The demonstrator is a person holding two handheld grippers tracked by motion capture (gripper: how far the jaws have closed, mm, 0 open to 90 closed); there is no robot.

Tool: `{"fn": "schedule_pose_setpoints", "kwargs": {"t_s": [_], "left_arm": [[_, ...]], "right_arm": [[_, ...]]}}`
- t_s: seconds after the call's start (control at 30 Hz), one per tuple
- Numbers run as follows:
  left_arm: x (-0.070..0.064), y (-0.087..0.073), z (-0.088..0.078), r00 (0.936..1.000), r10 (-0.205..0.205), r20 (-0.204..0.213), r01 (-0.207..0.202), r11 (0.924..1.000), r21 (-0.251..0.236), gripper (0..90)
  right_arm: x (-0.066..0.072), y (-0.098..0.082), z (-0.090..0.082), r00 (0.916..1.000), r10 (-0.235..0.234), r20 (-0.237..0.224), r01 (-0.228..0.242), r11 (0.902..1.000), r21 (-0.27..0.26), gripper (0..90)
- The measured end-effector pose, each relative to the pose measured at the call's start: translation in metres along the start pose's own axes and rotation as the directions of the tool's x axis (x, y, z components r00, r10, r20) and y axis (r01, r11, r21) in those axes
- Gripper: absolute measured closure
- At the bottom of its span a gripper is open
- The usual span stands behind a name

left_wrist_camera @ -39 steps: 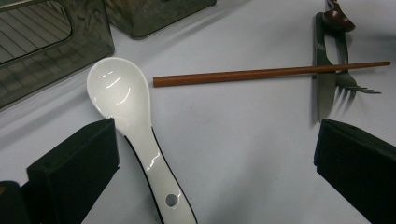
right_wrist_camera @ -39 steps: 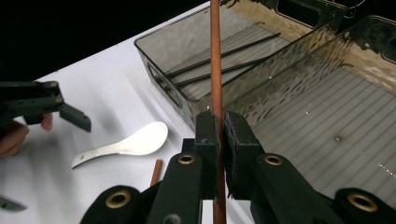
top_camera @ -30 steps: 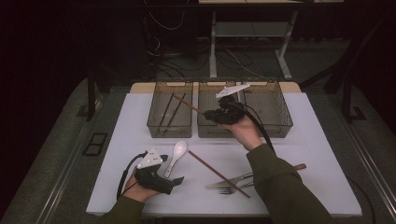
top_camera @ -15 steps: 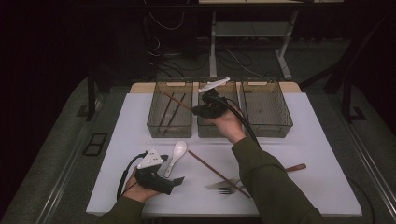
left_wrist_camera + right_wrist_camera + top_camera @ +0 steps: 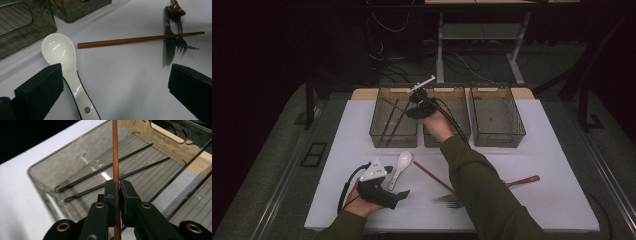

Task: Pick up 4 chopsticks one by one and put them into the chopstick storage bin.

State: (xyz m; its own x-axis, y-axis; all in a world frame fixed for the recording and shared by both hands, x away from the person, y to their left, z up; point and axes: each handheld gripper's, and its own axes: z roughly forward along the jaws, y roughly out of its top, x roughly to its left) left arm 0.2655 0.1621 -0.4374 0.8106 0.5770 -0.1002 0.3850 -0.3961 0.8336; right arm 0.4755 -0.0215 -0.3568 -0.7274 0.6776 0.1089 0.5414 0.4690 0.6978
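Since the earlier frame the right tongs (image 5: 411, 106) have travelled leftward across the upper middle of the high view, from over the middle bin (image 5: 447, 116) to the edge of the left bin (image 5: 393, 119), carrying the brown chopstick (image 5: 393, 104) along. The left tongs (image 5: 399, 194) have kept their place at the lower left of the frame.

The right tongs are clamped on the brown chopstick; in the right gripper view the stick (image 5: 115, 155) runs straight up the centre of the frame from between the pressed-together pads (image 5: 111, 190), its far end above the left bin. Two black chopsticks (image 5: 110, 173) lie slanted on the ribbed floor of that bin (image 5: 40, 173).

The left tongs rest low on the white surface (image 5: 557, 165) with the jaws wide apart and nothing between the pads. In the left gripper view a white soup spoon (image 5: 63, 65) lies just beside the left-hand jaw, bowl toward the upper left. A second brown chopstick (image 5: 140, 39) lies across the middle of that frame, its thin end resting over a fork (image 5: 183, 37) and a knife (image 5: 170, 42) at the upper right, with a brown spoon (image 5: 177, 8) beyond them. The right bin (image 5: 497, 115) stands at the upper right of the high view.
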Motion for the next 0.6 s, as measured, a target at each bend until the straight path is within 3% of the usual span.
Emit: {"fn": "schedule_pose_setpoints", "kwargs": {"t_s": [0.27,0.6], "left_arm": [[0.000,0.000,0.000,1.0000,0.008,0.000,-0.008,1.0000,-0.003,0.0],[-0.001,0.001,0.000,1.0000,0.007,0.002,-0.007,1.0000,-0.007,0.0]], "right_arm": [[0.001,0.010,0.022,0.9996,0.007,0.027,-0.008,0.9993,0.037,84.6],[0.005,0.014,0.035,0.9992,0.013,0.038,-0.015,0.9978,0.065,84.2]]}}
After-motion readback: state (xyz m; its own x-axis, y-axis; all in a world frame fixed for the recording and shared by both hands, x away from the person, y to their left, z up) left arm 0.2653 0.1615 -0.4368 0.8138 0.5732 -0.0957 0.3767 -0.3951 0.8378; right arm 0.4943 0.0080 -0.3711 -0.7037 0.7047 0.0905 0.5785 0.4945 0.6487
